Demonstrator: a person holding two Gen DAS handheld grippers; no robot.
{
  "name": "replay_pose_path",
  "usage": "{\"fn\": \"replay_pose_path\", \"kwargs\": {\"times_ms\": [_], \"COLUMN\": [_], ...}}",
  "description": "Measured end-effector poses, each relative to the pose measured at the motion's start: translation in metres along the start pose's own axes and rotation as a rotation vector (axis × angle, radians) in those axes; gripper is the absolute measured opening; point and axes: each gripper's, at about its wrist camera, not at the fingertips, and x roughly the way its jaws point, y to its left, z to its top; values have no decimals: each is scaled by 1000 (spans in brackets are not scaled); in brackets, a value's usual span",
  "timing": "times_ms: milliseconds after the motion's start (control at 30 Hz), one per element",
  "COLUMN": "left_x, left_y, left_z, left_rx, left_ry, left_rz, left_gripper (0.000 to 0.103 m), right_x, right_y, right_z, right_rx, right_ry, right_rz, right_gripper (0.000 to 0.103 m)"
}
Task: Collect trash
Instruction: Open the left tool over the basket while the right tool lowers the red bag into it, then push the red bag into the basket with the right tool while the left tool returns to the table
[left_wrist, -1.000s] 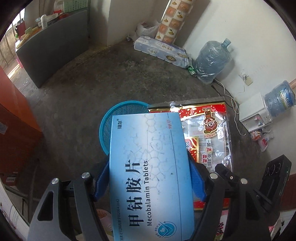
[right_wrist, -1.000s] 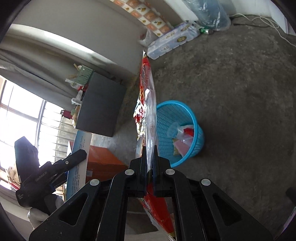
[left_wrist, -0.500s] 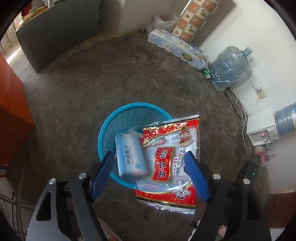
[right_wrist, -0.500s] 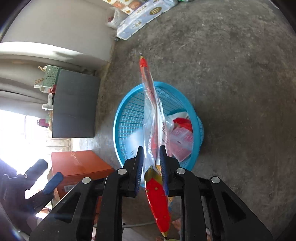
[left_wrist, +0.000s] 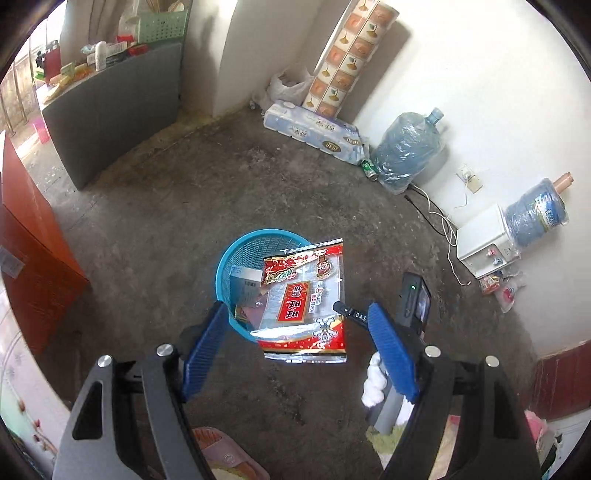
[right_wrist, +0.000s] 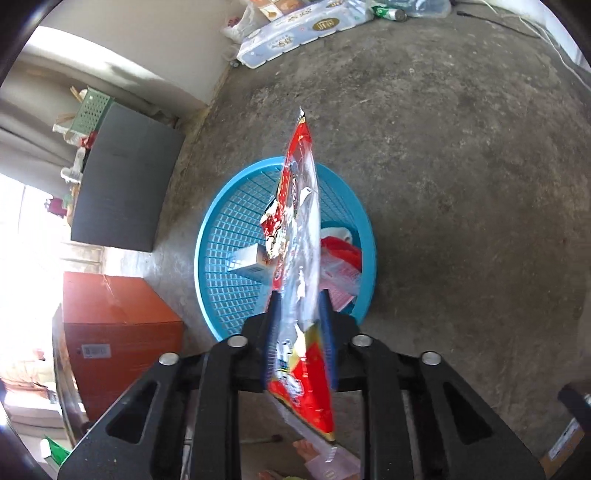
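Note:
A blue mesh basket (left_wrist: 236, 254) stands on the concrete floor; it also shows in the right wrist view (right_wrist: 221, 243). Inside lie a light-blue tablet box (left_wrist: 243, 282) (right_wrist: 249, 264) and red-and-white wrappers (right_wrist: 341, 258). My left gripper (left_wrist: 299, 354) is open and empty above the basket's near rim. A red and clear snack bag (left_wrist: 304, 304) (right_wrist: 299, 229) hangs over the basket between the fingers of my right gripper (right_wrist: 298, 332), whose jaws stand slightly apart around it.
A grey cabinet (left_wrist: 114, 107) and an orange box (left_wrist: 33, 240) are to the left. A toilet paper pack (left_wrist: 314, 131), water jugs (left_wrist: 406, 155), a white dispenser (left_wrist: 484, 245) and cables line the far wall. Slippers (left_wrist: 229, 458) lie near me.
My left gripper opened and the tablet box dropped into the basket. My right gripper moved the snack bag over the basket and its jaws parted a little.

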Motion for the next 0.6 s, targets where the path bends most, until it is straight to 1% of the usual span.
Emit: {"fn": "replay_pose_path", "kwargs": {"times_ms": [67,133,200,267,333,400,467,533,600], "left_x": [-32,-62,-91,-118,-144,-171,-197,-221,-242], "left_y": [10,28,51,75,101,126,150,174,193], "left_z": [-15,-33,-54,-77,-99,-123,-145,-167,-186], "left_rx": [5,-24,-66,-118,-184,-248,-313,-383,-447], "left_ry": [-24,-30,-45,-66,-88,-124,-166,-210,-248], "left_rz": [3,-14,-28,-22,0,28,64,94,121], "left_gripper": [76,76,76,76,76,76,76,76,76], "right_x": [3,10,22,41,66,92,118,141,158], "right_y": [14,34,56,76,91,99,100,97,90], "right_z": [0,0,-2,-6,-13,-22,-30,-34,-33], "right_rx": [-69,-169,-303,-451,-601,-737,-834,-890,-907], "right_ry": [-12,-28,-34,-29,-12,36,97,167,226], "right_rz": [-48,-128,-232,-352,-463,-535,-593,-639,-681], "right_gripper": [7,6,6,4,3,3,3,2,2]}}
